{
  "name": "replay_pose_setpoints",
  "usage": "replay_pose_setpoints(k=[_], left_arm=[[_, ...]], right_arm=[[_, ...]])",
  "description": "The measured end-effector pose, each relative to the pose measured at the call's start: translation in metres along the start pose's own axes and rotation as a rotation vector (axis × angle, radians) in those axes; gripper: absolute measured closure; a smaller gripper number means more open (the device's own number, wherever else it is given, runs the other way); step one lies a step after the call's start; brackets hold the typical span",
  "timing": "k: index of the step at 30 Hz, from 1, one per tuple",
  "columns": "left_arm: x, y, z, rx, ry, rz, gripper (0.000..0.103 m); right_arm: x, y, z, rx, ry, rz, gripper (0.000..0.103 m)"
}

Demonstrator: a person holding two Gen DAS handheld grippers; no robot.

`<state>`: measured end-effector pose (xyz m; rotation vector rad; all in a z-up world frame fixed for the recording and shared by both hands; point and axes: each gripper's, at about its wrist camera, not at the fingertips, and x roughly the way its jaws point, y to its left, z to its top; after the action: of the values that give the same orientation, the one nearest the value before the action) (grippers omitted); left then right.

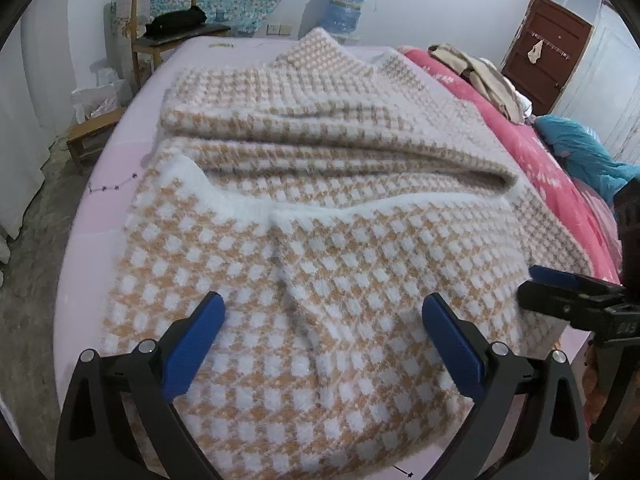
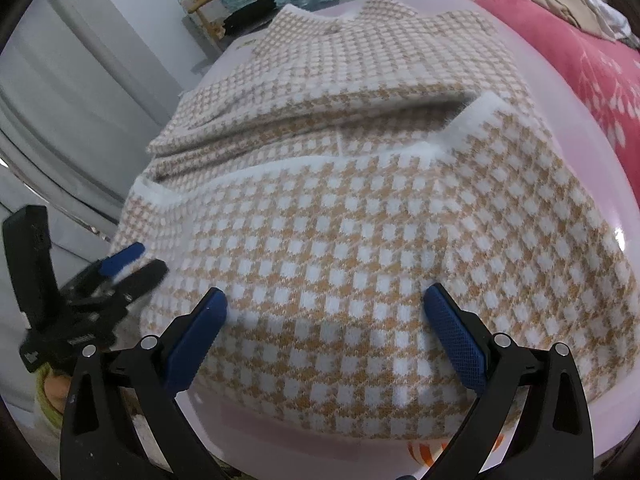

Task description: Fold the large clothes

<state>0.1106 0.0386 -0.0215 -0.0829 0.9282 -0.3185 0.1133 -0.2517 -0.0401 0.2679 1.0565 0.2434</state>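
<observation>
Checked sweater (image 1: 320,240) spread across the pink bed (image 1: 100,216) — both grippers over its near hem.

The left gripper (image 1: 322,320) has its blue fingers spread wide, holding nothing (knit shows between them); the right gripper (image 2: 326,314) is equally wide and empty — both hover over the folded tan-and-white garment, beside a red blanket (image 2: 592,68).

Even, soft indoor light, moderately bright; no hard shadows. Strong fisheye bending, black vignette at corners in both views. Slight motion blur on the checked sweater (image 1: 320,264). Small glare spot on the pink sheet (image 2: 619,236), right-wrist view.
</observation>
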Motion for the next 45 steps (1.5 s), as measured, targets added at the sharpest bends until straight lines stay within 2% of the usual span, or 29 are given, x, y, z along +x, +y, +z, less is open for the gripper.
replay_pose_setpoints(k=[3,8,11,13,19,23,25,28,30,32,33,36,40,41,43,45], left_arm=[[-0.016,0.004,0.004,0.041,-0.088,0.057,0.006],[-0.026,0.033,0.015,0.012,-0.134,0.165,0.01],[-0.023,0.051,0.022,-0.012,-0.126,0.194,0.025],[-0.018,0.06,0.026,-0.022,-0.115,0.184,0.04],[-0.001,0.067,0.03,-0.022,-0.064,0.134,0.076],[-0.015,0.054,0.028,0.037,-0.1,0.085,0.078],[-0.013,0.049,0.029,0.056,-0.088,0.085,0.078],[0.006,0.059,0.033,0.018,-0.021,0.132,0.078],[0.012,0.071,0.035,-0.043,0.001,0.108,0.078],[0.012,0.077,0.036,-0.07,-0.004,0.084,0.078],[0.012,0.077,0.036,-0.068,-0.004,0.084,0.078],[0.014,0.075,0.033,-0.057,-0.003,0.094,0.078],[0.015,0.077,0.033,-0.07,-0.004,0.09,0.078],[0.015,0.077,0.033,-0.072,-0.005,0.091,0.078],[0.016,0.077,0.034,-0.07,-0.007,0.096,0.078],[0.017,0.076,0.034,-0.062,-0.009,0.104,0.078]], right_arm=[[0.001,0.003,-0.004,-0.033,-0.006,-0.005,0.008],[0.001,0.004,-0.008,-0.038,-0.014,0.001,0.008],[0.001,0.004,-0.01,-0.033,-0.009,0.001,0.008],[0.002,0.005,-0.011,-0.031,-0.01,0.0,0.008],[0.001,0.002,-0.009,-0.037,-0.007,0.0,0.008],[0.002,0.003,-0.01,-0.035,-0.009,0.001,0.008],[0.003,0.004,-0.01,-0.033,-0.01,0.001,0.008],[0.001,0.003,-0.01,-0.043,0.0,0.01,0.008],[-0.003,0.001,-0.007,-0.042,0.011,0.017,0.008],[-0.021,-0.007,-0.003,-0.035,-0.037,0.018,0.008],[-0.034,-0.013,0.0,-0.039,-0.088,-0.004,0.008],[-0.058,-0.037,0.012,-0.026,-0.167,-0.083,0.009],[-0.064,-0.074,0.032,0.032,-0.204,-0.129,0.026],[-0.061,-0.084,0.037,0.042,-0.2,-0.142,0.03],[-0.051,-0.092,0.042,0.04,-0.175,-0.165,0.045],[-0.039,-0.097,0.044,0.025,-0.134,-0.168,0.054]])
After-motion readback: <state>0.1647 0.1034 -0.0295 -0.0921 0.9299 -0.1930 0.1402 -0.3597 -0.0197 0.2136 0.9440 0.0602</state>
